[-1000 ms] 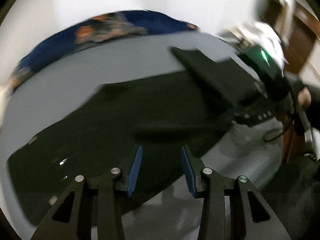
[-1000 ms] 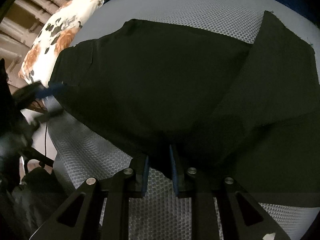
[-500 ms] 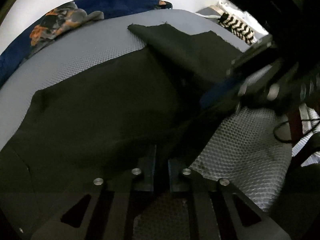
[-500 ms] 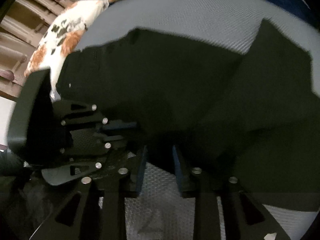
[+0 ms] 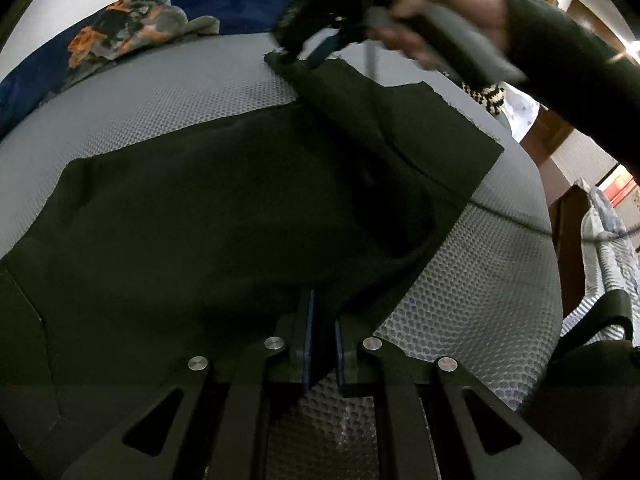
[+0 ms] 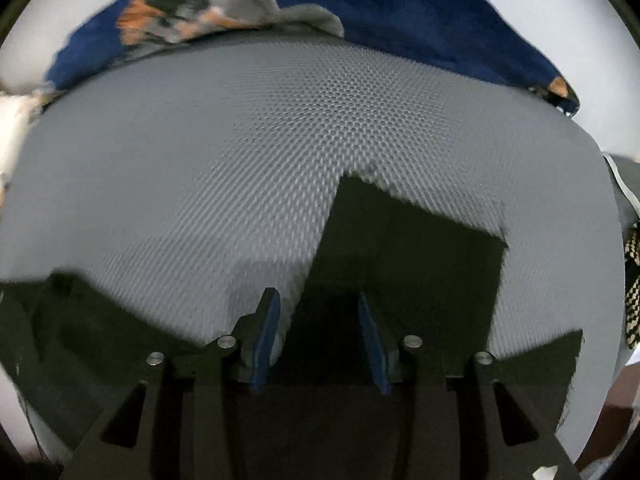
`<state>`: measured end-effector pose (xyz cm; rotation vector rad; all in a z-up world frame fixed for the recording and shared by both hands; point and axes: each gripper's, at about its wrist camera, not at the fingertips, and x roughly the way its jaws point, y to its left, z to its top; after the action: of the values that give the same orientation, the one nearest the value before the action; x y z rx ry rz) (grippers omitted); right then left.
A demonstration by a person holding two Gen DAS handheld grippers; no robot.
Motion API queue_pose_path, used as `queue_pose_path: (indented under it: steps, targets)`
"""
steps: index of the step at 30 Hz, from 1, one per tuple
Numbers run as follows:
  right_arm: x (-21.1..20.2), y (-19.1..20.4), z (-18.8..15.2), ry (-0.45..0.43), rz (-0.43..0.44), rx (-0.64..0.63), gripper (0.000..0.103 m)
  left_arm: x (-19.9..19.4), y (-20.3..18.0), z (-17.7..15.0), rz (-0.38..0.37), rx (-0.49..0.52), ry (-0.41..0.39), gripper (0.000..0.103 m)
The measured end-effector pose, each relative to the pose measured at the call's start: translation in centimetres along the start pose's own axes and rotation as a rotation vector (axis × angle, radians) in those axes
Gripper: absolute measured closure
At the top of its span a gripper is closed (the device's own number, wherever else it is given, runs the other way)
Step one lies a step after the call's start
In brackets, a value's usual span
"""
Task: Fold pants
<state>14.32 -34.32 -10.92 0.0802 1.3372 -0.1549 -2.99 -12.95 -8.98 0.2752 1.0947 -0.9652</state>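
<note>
Black pants (image 5: 224,216) lie spread on the grey mattress (image 5: 168,96); left gripper (image 5: 320,332) pinches their near edge, right gripper (image 6: 320,340) spread over the leg hem. Soft, limp cloth: probably best gripped at corners

1. Both views are dimly lit; the black pants (image 5: 224,216) are rendered almost without detail.
2. Strong fisheye bending and dark corner vignetting are seen at the edges.
3. Motion blur is shown across the right wrist view and on the right hand (image 5: 436,20) in the left view.
</note>
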Motion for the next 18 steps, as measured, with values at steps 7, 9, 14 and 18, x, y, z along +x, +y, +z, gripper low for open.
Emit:
queue_pose_path:
  steps: [7, 9, 14, 18]
  targets:
    - [0.9, 0.5, 1.7, 0.001, -0.093, -0.017, 0.094, 0.1, 0.0, 0.1, -0.002, -0.007, 0.005, 0.094]
    - [-0.4, -0.4, 1.1, -0.042, -0.090, -0.024, 0.098, 0.1, 0.0, 0.1, -0.003, -0.009, 0.007, 0.094]
    - [-5.1, -5.8, -2.3, -0.158, -0.064, 0.075, 0.099, 0.2, 0.1, 0.1, 0.000, -0.007, 0.005, 0.094]
    - [-6.8, -12.2, -7.5, -0.149, -0.087, 0.221, 0.099, 0.3, -0.1, 0.1, 0.003, -0.006, 0.006, 0.094]
